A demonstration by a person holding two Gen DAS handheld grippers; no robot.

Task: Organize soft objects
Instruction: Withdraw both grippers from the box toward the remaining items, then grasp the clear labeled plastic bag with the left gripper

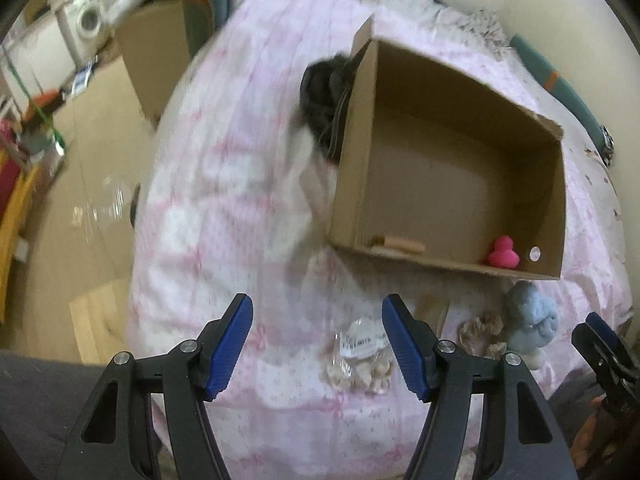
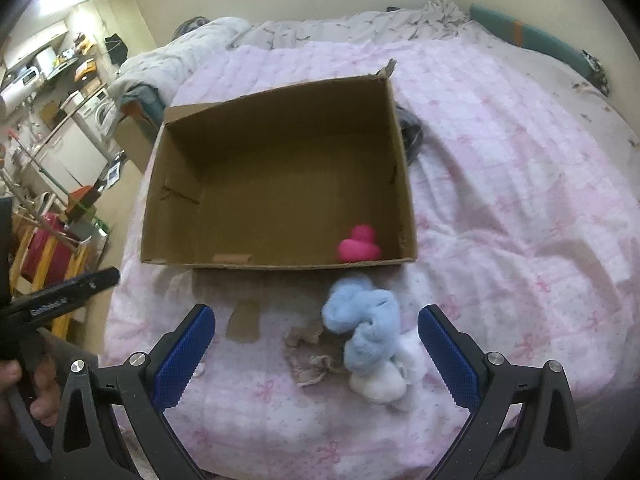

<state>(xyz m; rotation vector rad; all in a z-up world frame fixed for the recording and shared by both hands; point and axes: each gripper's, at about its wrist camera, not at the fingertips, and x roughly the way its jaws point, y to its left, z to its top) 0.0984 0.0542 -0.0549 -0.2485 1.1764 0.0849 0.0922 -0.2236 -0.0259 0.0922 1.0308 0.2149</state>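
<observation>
We saw the fluffy light-blue and white plush toy (image 2: 370,346) lying on the pink patterned bedspread (image 2: 520,200), just in front of the open brown cardboard box (image 2: 160,208). Beside it lay a crumpled beige fabric piece (image 2: 308,354), and further left a small clear plastic bag with pale soft pieces (image 1: 360,360). Inside the box, in its near right corner, already sat a bright pink rubber duck (image 2: 358,246). We held the right gripper (image 2: 316,356) with jaws wide apart and empty, above the bed and near the plush toy. The left gripper (image 1: 318,348) was also spread open and held nothing, near the plastic bag. We judged that one object was stored and the next pick was not yet begun. The next move seemed to call for lowering the right gripper around the plush toy and closing gently.
</observation>
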